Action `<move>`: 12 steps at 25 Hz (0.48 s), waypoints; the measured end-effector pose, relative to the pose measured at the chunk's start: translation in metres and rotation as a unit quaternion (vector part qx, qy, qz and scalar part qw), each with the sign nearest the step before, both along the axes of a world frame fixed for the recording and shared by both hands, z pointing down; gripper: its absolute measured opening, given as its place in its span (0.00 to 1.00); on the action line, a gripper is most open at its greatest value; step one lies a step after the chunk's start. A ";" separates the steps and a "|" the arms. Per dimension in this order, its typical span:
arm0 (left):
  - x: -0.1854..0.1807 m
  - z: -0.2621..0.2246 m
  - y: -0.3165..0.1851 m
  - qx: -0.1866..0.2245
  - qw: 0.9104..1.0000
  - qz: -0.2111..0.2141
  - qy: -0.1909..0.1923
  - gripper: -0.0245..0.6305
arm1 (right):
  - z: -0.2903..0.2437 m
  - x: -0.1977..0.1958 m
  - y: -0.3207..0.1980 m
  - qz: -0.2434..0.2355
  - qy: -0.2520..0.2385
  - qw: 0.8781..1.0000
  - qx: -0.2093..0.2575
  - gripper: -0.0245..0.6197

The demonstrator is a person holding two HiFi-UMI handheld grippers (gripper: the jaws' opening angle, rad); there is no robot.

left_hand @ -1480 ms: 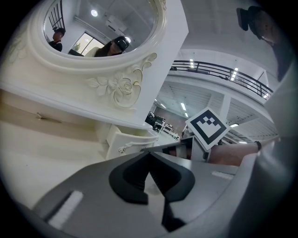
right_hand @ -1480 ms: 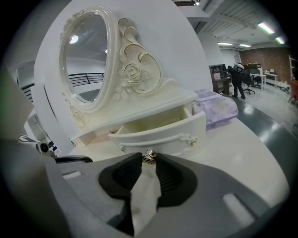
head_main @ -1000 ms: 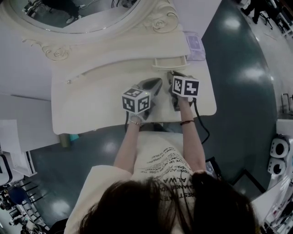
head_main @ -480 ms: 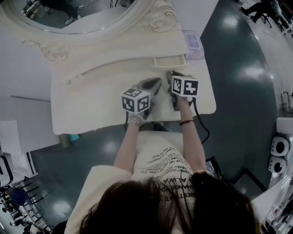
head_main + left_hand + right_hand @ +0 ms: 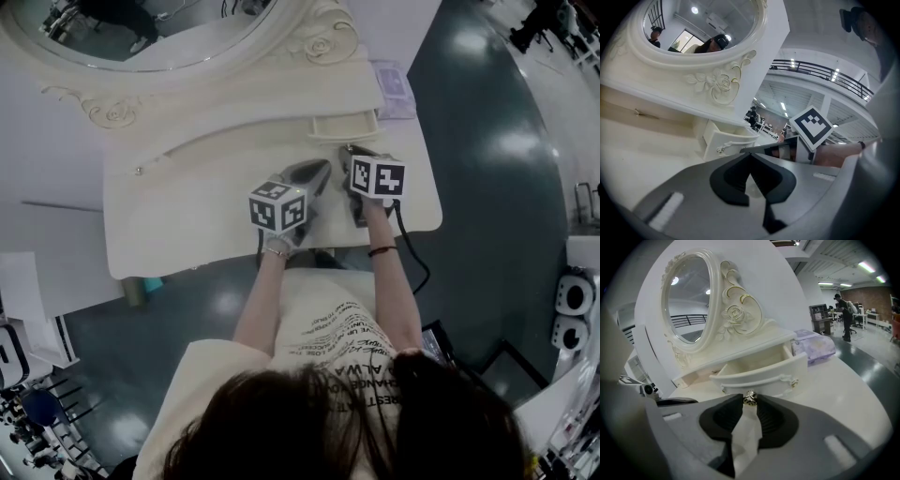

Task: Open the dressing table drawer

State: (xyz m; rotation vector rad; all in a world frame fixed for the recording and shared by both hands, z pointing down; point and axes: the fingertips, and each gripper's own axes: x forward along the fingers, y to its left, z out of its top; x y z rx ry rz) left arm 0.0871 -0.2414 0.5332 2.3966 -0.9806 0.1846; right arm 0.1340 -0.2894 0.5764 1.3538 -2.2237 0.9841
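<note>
The small cream drawer (image 5: 345, 125) at the right end of the dressing table (image 5: 187, 220) stands pulled out, and its inside shows bare in the right gripper view (image 5: 757, 365). My right gripper (image 5: 750, 401) is right in front of it, its tips shut on the drawer's small metal knob (image 5: 750, 398). In the head view the right gripper (image 5: 348, 153) reaches up to the drawer front. My left gripper (image 5: 324, 169) rests beside it over the tabletop, jaws shut and holding nothing (image 5: 750, 155). From the left gripper view the drawer (image 5: 723, 143) appears ahead.
A large oval mirror (image 5: 141, 37) in a carved cream frame stands along the back of the table. A purple packet (image 5: 397, 91) lies at the back right corner, beside the drawer. Dark floor surrounds the table's right and front edges.
</note>
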 end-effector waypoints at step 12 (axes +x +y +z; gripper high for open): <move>0.001 0.001 0.002 0.000 1.000 0.004 -0.001 0.04 | 0.000 0.000 0.001 -0.004 0.003 1.000 0.011 0.19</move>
